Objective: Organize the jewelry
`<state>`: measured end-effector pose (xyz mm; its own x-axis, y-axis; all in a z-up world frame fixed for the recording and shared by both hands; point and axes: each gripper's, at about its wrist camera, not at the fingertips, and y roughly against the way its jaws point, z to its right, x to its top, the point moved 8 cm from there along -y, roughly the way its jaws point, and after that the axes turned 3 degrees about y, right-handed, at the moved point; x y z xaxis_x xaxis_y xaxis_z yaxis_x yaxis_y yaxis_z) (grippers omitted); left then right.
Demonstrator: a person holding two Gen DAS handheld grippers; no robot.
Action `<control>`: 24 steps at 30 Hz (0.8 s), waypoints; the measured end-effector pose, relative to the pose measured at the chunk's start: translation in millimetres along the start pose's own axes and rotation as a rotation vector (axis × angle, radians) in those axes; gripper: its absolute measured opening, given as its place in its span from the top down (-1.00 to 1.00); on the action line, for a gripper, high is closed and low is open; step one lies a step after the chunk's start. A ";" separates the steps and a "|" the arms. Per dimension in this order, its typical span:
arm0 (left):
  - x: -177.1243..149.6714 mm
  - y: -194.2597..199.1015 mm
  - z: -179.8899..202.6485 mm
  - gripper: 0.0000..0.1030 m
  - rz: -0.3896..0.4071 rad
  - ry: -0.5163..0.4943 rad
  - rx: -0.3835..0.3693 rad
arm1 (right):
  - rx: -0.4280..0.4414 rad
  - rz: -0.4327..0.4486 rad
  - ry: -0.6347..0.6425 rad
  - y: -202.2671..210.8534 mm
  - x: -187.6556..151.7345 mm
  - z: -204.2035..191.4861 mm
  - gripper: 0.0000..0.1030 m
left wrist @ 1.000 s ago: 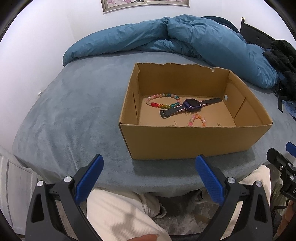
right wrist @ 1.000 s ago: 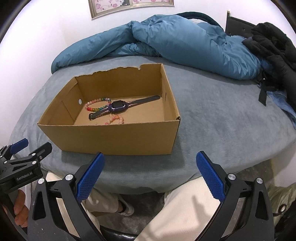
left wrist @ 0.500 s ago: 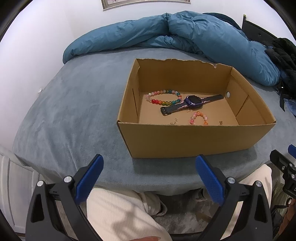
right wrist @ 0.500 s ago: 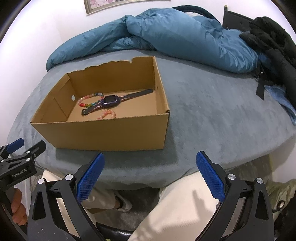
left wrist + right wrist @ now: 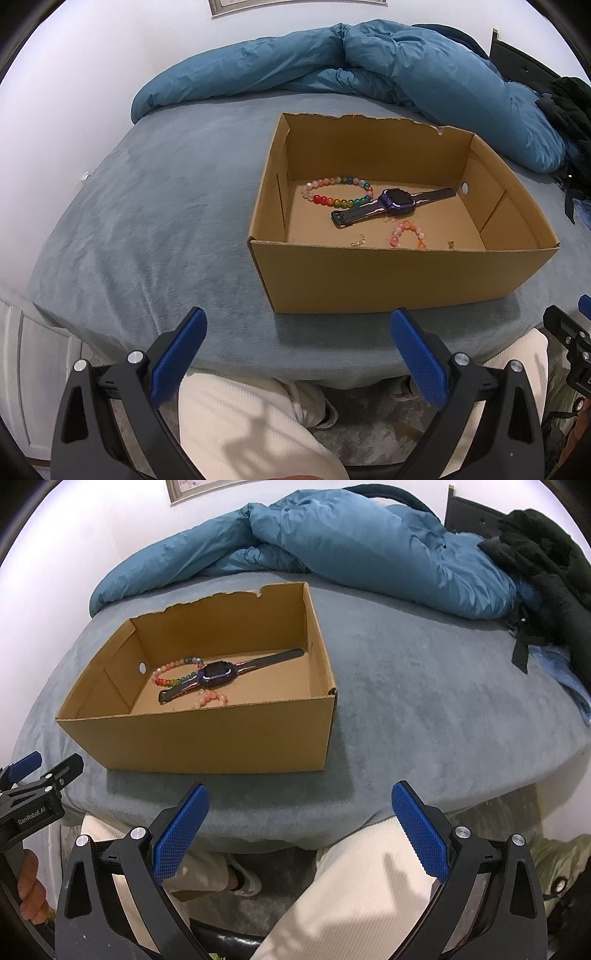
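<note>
Since a second ago both cameras have risen slightly, so more of the floor of the open brown cardboard box [image 5: 388, 273] shows; its contents have not moved. Inside lie, left to right, a rainbow beaded bracelet [image 5: 334, 192], a dark purple smartwatch with a black strap [image 5: 396, 205] and a small pink-and-orange beaded bracelet [image 5: 407, 233]. The box rests on the grey-blue bed [image 5: 155, 206], ahead of the left gripper [image 5: 295, 345] and ahead-left of the right gripper [image 5: 300, 818]. Both grippers' jaws stand wide, holding and touching nothing, well short of the box.
</note>
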<state>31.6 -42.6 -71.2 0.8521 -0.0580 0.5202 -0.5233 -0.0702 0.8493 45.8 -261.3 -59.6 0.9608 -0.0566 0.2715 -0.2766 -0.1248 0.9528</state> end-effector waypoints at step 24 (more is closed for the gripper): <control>0.3 28.0 -36.7 -0.89 0.002 -0.051 0.068 | 0.024 0.128 -0.048 42.8 14.2 -42.1 -0.85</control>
<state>17.7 -8.0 -43.9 0.8499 -0.1086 0.5156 -0.5266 -0.1376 0.8389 48.5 -225.7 -9.3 0.9155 -0.1211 0.3836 -0.3982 -0.1376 0.9069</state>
